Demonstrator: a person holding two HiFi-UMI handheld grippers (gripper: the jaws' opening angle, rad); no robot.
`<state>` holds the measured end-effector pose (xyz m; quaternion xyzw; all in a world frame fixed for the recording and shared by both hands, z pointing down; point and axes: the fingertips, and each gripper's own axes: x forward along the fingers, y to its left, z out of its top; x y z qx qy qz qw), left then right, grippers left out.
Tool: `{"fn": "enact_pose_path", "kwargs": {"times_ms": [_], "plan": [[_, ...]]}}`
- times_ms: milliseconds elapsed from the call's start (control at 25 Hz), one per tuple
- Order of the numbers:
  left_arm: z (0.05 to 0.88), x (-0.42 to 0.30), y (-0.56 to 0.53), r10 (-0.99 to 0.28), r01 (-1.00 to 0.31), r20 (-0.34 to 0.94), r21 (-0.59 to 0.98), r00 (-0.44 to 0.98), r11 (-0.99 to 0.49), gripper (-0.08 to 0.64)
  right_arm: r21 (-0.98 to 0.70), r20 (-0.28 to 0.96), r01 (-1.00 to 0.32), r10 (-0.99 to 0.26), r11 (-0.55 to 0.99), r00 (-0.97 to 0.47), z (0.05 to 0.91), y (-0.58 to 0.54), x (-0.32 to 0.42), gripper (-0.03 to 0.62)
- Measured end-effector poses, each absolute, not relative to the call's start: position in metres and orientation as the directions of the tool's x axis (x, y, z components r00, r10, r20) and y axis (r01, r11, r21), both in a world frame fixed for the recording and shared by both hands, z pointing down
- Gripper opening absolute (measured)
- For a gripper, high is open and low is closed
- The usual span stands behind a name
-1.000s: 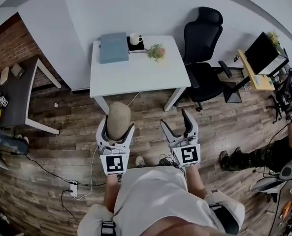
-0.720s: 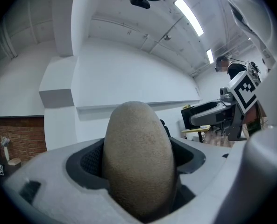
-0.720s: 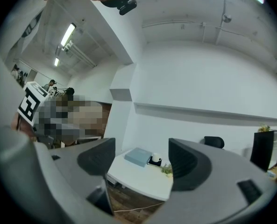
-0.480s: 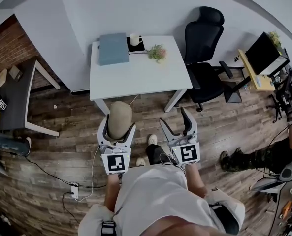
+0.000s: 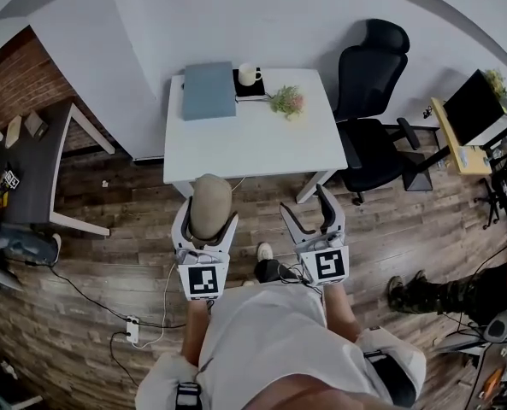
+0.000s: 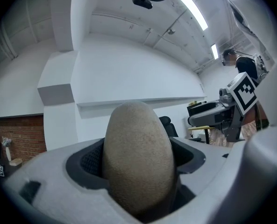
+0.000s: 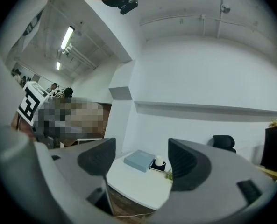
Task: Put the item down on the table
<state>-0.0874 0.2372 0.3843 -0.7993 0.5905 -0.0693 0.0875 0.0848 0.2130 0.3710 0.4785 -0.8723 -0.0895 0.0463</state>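
The person's white shirt [image 5: 262, 340] is filling the bottom centre of the head view, and both grippers are reaching forward over the wood floor [image 5: 133, 229]. The left gripper [image 5: 209, 212], lower centre-left, is pinching the item [image 5: 210, 202], a tan egg-shaped thing standing upright between the jaws. In the left gripper view the item [image 6: 138, 157] is filling the gap, with both jaws pressing on its sides. The right gripper [image 5: 307, 214], just right of centre, is holding its jaws spread with nothing between them. The right gripper view is looking through that gap at the table [image 7: 138, 185] beyond. A shoe [image 5: 265, 251] is showing on the floor between the two grippers. Farther off, in the upper centre, the white table [image 5: 253, 139] is standing against the wall, apart from the item. Along its far edge a blue box [image 5: 209, 90], a mug [image 5: 248, 74] and a small plant [image 5: 286, 101] are sitting. A black chair [image 5: 371, 92] is standing at the table's right.
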Motion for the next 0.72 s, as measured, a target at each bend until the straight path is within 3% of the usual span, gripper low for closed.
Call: {"fn": "enact_pose_path", "kwargs": {"times_ms": [720], "plan": [[0.381,-0.073,0.128,-0.977,-0.949,0.016,-0.235,0.213,-0.211,0.408,0.178,-0.011,-0.807,-0.819,0.562,-0.573,0.370,0.098,0.113,0.353]]}}
